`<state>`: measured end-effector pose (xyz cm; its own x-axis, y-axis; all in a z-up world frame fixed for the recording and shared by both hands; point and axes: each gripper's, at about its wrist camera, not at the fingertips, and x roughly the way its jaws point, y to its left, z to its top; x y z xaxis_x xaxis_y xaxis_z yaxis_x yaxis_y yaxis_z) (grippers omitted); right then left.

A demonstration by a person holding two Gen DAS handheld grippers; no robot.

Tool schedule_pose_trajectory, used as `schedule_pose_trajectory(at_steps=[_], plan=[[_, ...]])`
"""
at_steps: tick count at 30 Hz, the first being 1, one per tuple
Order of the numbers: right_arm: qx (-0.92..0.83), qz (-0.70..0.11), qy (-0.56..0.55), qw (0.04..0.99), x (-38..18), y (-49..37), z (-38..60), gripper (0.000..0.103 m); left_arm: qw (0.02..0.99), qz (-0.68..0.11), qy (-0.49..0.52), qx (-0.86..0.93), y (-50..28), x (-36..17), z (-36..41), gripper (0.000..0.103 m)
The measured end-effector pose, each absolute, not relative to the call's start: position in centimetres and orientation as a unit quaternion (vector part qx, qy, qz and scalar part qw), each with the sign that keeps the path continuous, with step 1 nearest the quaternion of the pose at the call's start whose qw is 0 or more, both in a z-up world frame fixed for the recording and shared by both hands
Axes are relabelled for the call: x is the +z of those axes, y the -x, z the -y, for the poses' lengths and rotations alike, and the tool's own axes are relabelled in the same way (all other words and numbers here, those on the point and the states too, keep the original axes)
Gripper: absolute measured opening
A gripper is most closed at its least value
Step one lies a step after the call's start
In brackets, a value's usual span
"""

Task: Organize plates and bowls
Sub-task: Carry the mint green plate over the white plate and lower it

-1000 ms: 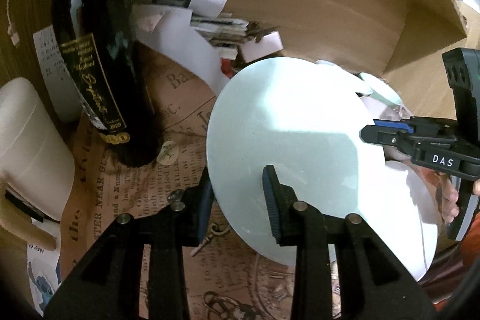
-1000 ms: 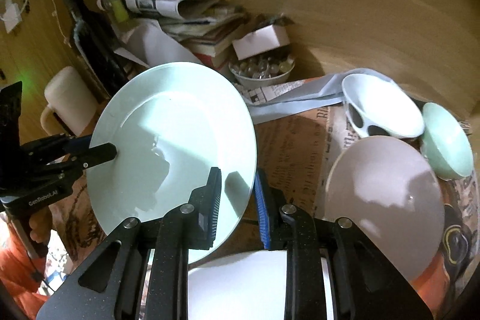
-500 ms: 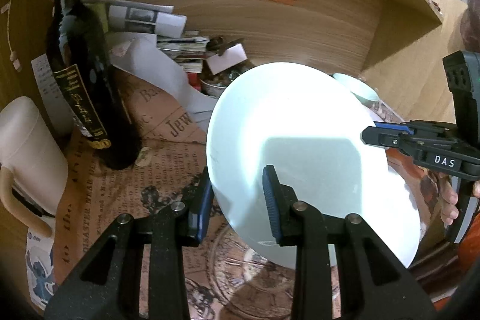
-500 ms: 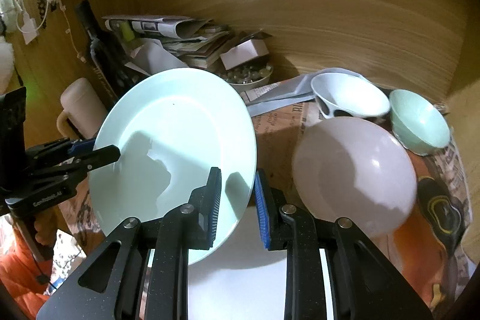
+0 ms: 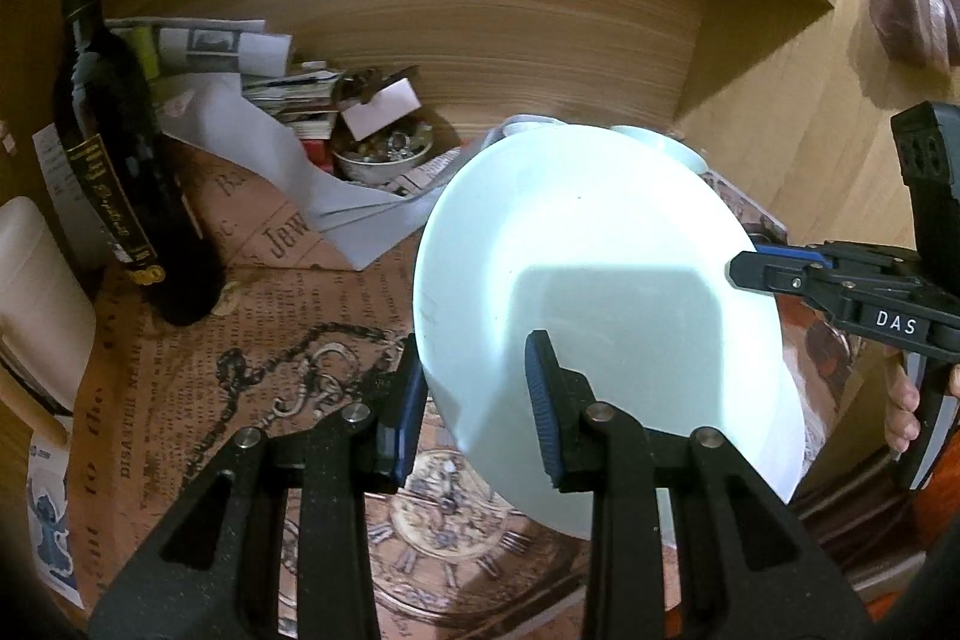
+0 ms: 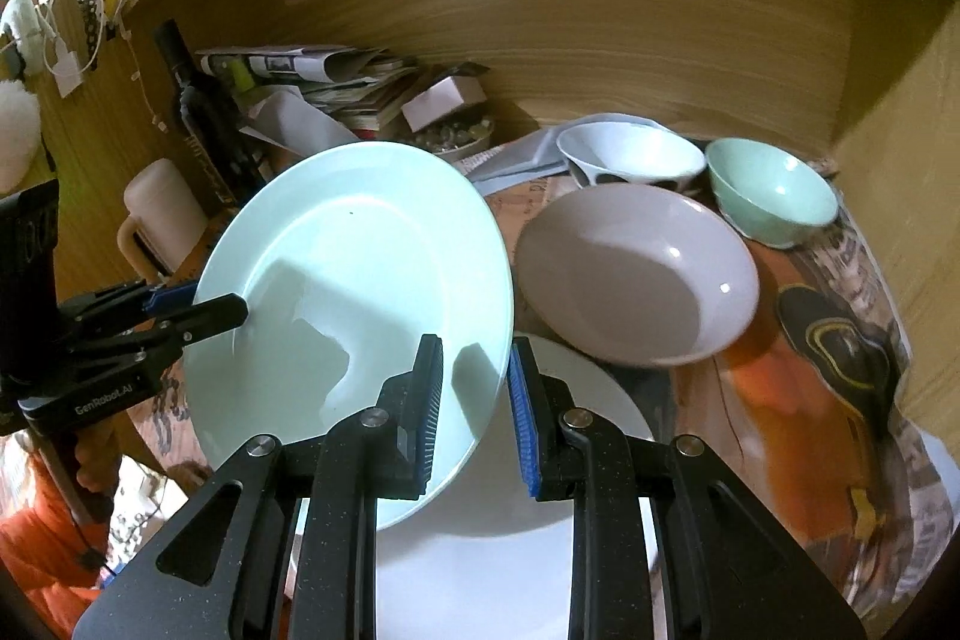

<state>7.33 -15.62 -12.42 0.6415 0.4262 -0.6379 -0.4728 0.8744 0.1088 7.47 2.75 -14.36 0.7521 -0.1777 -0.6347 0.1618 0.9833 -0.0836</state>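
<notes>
A pale green plate [image 5: 600, 280] [image 6: 360, 280] hangs tilted above the newspaper-covered table, held at two sides. My left gripper [image 5: 474, 358] is shut on its near-left rim; in the right wrist view its fingers [image 6: 234, 307] clamp the plate's left edge. My right gripper [image 6: 474, 349] is shut on the plate's right rim, and the left wrist view shows it [image 5: 744, 271] at the plate's right edge. Below the green plate lies a white plate [image 6: 510, 568]. A shallow grey-pink bowl [image 6: 636, 274], a white bowl [image 6: 630, 154] and a green bowl [image 6: 774, 190] sit to the right.
A dark wine bottle [image 5: 120, 172] and a cream mug [image 5: 36, 292] stand at the left. Piled papers [image 5: 252, 58] and a small bowl of trinkets [image 5: 384, 154] sit against the wooden back wall [image 6: 660, 40]. A wooden side wall [image 6: 900, 112] closes the right.
Both grippers have carried the green plate back from the rear wall. The bottle, papers and bowls now look farther off, and the white plate shows larger beneath the green one.
</notes>
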Motion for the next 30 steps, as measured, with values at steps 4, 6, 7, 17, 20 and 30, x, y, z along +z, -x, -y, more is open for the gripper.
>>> schedule_pose_trajectory(at_steps=[4, 6, 7, 17, 20, 30], plan=[[0.241, -0.343, 0.028, 0.907, -12.8, -6.7, 16.5, 0.020, 0.935, -0.341, 0.007, -0.099, -7.1, -14.6, -1.8, 0.032], [0.238, -0.344, 0.025, 0.908, -12.9, -6.5, 17.0, 0.020, 0.934, -0.343, 0.006, -0.103, -6.9, -14.8, -1.3, 0.032], [0.237, -0.345, 0.024, 0.908, -13.1, -6.3, 17.2, 0.020, 0.933, -0.344, 0.004, -0.105, -6.9, -14.8, -1.2, 0.032], [0.225, -0.361, 0.009, 0.905, -14.7, -5.6, 18.9, 0.020, 0.925, -0.360, -0.006, -0.118, -6.3, -15.5, 0.1, 0.032], [0.223, -0.368, 0.002, 0.903, -15.3, -5.5, 19.4, 0.020, 0.923, -0.366, -0.011, -0.121, -6.1, -15.9, 0.5, 0.032], [0.219, -0.393, -0.011, 0.893, -17.2, -5.7, 20.5, 0.021, 0.913, -0.389, -0.030, -0.122, -6.6, -17.4, 1.6, 0.032]])
